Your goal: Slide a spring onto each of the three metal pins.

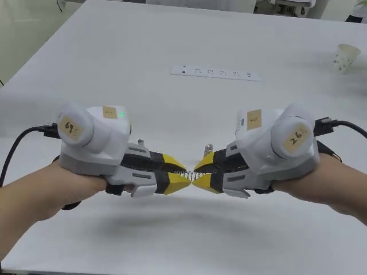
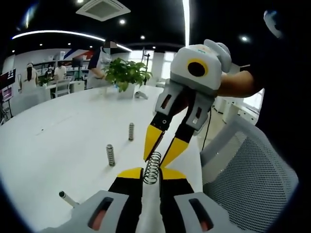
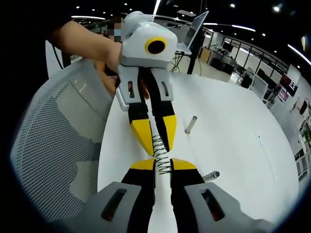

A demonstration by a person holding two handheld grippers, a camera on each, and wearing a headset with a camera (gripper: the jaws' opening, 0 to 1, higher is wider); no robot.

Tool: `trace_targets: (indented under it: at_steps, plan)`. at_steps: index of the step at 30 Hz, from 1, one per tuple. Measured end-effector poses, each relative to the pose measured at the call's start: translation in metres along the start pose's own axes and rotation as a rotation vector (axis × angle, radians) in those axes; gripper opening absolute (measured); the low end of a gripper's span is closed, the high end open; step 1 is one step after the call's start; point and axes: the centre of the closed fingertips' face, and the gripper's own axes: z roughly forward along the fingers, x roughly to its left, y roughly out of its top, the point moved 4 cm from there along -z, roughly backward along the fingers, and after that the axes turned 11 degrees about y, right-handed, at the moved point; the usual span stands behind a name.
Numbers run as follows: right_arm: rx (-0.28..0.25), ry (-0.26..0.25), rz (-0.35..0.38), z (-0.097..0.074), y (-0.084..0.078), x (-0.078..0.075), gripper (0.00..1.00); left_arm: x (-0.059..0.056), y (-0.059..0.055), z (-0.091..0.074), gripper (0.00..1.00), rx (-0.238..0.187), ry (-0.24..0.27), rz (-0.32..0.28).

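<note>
A small steel spring (image 1: 191, 173) hangs in the air between both grippers, above the white table (image 1: 172, 103). My left gripper (image 1: 184, 173) pinches one end and my right gripper (image 1: 197, 175) the other, tips nearly touching. In the left gripper view the spring (image 2: 152, 167) sits in my left gripper (image 2: 151, 173), with the right gripper (image 2: 165, 144) coming from above. Two upright pins wear springs (image 2: 111, 155) (image 2: 131, 131), and a bare pin (image 2: 65, 197) stands nearer. In the right gripper view the spring (image 3: 161, 153) runs from my right gripper (image 3: 163, 165) to the left gripper (image 3: 155, 133).
A white power strip (image 1: 215, 73) lies at the table's middle back and a paper cup (image 1: 345, 57) stands at the far right. A mesh office chair (image 2: 243, 170) is beside the table edge. A potted plant (image 2: 126, 73) and people are at the far end.
</note>
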Motion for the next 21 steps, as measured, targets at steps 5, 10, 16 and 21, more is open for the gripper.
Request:
trace_targets:
  at_steps: [5,10,16,21]
  plan:
    - [0.005,0.005,-0.010,0.0009,-0.0005,0.0019,0.08,-0.0021,-0.0011,-0.0006,0.03,0.004,-0.012,0.011]
    - [0.002,0.008,-0.009,0.0013,-0.0005,0.0026,0.08,-0.0030,-0.0019,-0.0012,0.02,0.005,-0.018,0.019]
    - [-0.006,0.012,-0.003,0.0016,0.0007,0.0027,0.09,-0.0011,-0.0019,-0.0025,0.02,0.007,-0.025,0.026]
    - [-0.007,0.019,0.015,0.0016,-0.0003,0.0032,0.09,-0.0024,-0.0021,-0.0024,0.02,0.014,-0.031,0.026]
